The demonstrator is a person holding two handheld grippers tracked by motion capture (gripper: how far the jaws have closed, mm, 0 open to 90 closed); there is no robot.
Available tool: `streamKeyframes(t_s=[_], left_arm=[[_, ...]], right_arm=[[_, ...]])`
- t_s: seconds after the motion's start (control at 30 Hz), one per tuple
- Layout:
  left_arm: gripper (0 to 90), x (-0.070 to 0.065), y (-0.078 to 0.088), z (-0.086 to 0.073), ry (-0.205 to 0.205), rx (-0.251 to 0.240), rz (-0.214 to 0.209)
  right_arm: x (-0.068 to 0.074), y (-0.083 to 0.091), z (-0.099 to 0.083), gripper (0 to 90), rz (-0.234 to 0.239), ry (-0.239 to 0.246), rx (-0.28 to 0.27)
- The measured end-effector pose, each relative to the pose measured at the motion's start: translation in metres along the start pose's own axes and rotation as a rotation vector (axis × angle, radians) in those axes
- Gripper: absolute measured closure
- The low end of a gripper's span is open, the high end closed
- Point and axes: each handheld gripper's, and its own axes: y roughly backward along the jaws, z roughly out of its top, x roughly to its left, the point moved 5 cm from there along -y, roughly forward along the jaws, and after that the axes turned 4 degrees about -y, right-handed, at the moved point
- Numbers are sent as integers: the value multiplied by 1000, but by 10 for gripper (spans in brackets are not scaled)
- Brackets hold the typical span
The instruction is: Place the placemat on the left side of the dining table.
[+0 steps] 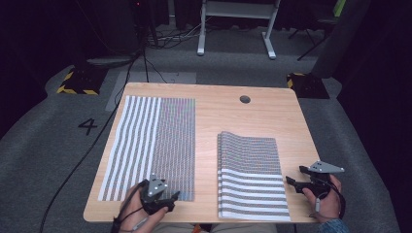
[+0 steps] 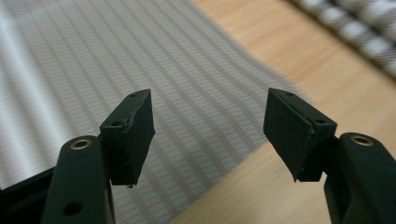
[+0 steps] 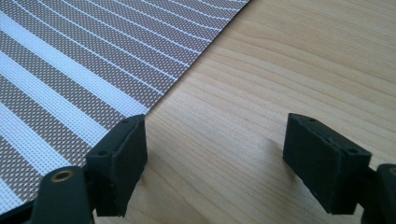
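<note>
High view: my left gripper (image 1: 171, 198) hovers at seven o'clock on the desk (image 1: 218, 111), jaws wide and empty over the near corner of the flat striped mat (image 1: 150, 145). My right gripper (image 1: 293, 175), jaws also wide and empty, sits at four o'clock just beside the folded mat stack (image 1: 250, 177).

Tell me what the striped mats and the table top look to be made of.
Flat striped mat and stack of folded mats: likely woven vinyl or plastic mesh, matte; the right gripper view shows an open dotted weave. Table top: pale wood or wood-look laminate, smooth, with visible grain lines.
</note>
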Motion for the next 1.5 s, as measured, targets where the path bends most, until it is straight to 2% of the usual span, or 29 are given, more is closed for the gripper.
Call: streamKeyframes(t_s=[0.13,0.17,0.23,0.3,0.4,0.47,0.53,0.57,0.63,0.73,0.87,0.97,1.1,1.17,1.33,1.43,1.5], left_arm=[[340,-16,-18,7,-35,22,-28],[341,-18,-22,7,-30,31,-29],[352,-21,-29,6,-47,64,-17],[387,-21,-36,2,-95,101,4],[431,-20,-37,1,-73,83,-9],[476,-17,-36,0,-80,68,-13],[549,-16,-35,-2,-84,51,-9],[612,-15,-35,-2,-85,35,14],[746,-12,-34,-3,-101,33,35],[846,-10,-34,-2,-95,42,58],[860,-4,-32,-1,-58,55,48],[863,5,-30,-1,-48,60,77],[861,15,-28,-1,-24,59,89],[859,18,-30,0,-6,57,79],[852,23,-35,5,-9,50,78],[842,26,-33,5,6,50,80],[797,27,-30,5,5,51,85]], right_arm=[[0,0,0,222,1,-1,-2],[0,0,0,222,1,0,0],[0,0,0,222,2,-1,-1],[0,0,0,222,2,0,0],[1,0,0,222,3,-3,-1],[1,0,0,222,3,-6,-2],[1,0,0,222,4,-5,-2],[1,0,0,222,3,-6,-2],[1,0,0,222,4,-4,-2],[1,0,0,222,5,-4,-2],[1,0,0,222,4,-5,-2],[1,0,0,222,4,-6,-2],[1,0,0,222,4,-4,-2],[1,0,0,222,4,-6,-2],[1,0,0,222,5,-5,-2],[1,0,0,222,4,-6,-2],[1,0,0,222,4,-6,-2]])
